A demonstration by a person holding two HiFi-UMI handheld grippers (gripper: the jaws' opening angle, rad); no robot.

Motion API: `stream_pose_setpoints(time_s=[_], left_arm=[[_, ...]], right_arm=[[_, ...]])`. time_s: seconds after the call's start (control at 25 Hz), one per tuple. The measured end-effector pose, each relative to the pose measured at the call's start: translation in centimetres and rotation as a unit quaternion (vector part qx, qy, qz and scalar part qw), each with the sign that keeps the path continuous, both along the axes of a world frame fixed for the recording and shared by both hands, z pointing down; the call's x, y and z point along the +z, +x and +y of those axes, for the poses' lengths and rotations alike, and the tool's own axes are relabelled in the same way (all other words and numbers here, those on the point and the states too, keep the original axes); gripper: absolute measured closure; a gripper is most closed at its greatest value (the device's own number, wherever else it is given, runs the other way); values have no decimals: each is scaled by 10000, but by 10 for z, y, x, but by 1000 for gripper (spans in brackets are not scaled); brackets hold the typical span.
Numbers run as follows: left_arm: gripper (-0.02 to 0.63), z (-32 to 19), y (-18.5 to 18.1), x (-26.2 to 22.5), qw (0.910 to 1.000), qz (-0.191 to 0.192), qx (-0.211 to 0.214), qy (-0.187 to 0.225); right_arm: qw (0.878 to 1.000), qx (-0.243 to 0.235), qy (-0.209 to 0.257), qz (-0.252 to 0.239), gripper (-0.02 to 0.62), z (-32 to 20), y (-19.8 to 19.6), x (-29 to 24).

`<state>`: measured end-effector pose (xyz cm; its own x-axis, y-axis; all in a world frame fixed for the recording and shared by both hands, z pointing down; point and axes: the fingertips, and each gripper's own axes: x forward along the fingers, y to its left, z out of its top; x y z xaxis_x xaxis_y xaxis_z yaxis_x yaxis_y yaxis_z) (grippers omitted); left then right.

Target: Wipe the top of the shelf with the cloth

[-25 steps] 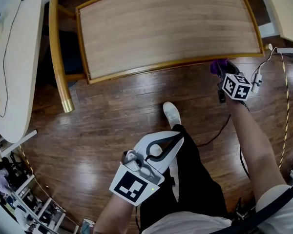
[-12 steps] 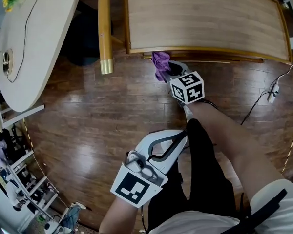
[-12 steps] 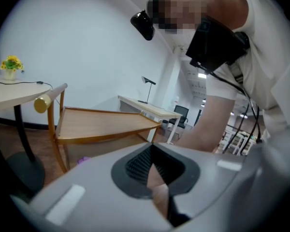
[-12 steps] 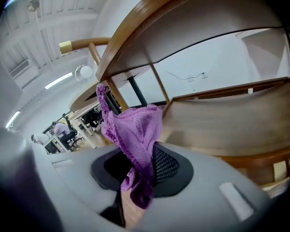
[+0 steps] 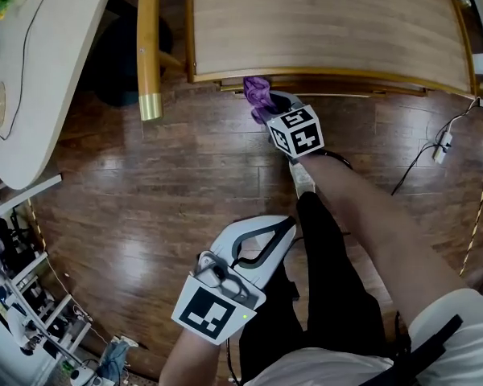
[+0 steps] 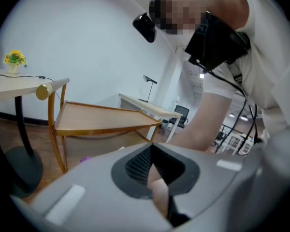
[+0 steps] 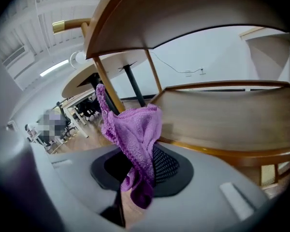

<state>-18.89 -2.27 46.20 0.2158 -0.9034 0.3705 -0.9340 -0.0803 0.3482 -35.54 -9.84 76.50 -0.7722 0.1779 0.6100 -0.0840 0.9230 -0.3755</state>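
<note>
**Cloth in the jaws, but still under the shelf's front edge**

We have the purple cloth (image 5: 259, 96) pinched in the right gripper (image 5: 275, 107). Its jaws are closed on one fold, and the rest flops loose above them. In the head view the cloth sits at the front edge of the shelf top (image 5: 322, 22), toward the left end. The right gripper view shows the underside of that top and a lower board (image 7: 232, 115) ahead. We judge, then, that the cloth is below the surface we mean to wipe and not yet touching it. The left gripper (image 5: 290, 223) hangs by our leg, jaws together on nothing.

If we lift without first drawing back, the cloth or the jaws could snag under the front lip, and a tug there might pull the cloth out of its narrow pinch. The cloth is also bunched. If it lands that way, the jaw tips rather than the fabric may drag on the wood. A wide stroke to the left could knock the gold-capped rail (image 5: 149, 47) beside that end.
</note>
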Motion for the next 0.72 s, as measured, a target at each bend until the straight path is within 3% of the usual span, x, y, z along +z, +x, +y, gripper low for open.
stream_pose_setpoints(time_s=[0.36, 0.72], left_arm=[[588, -51, 26, 0, 9976, 23, 675, 130], [588, -94, 53, 1, 9917, 49, 1267, 204]], right_arm=[[9937, 877, 542, 446, 494, -126, 105, 16], [9710, 1970, 1004, 907, 494, -253, 224, 22]])
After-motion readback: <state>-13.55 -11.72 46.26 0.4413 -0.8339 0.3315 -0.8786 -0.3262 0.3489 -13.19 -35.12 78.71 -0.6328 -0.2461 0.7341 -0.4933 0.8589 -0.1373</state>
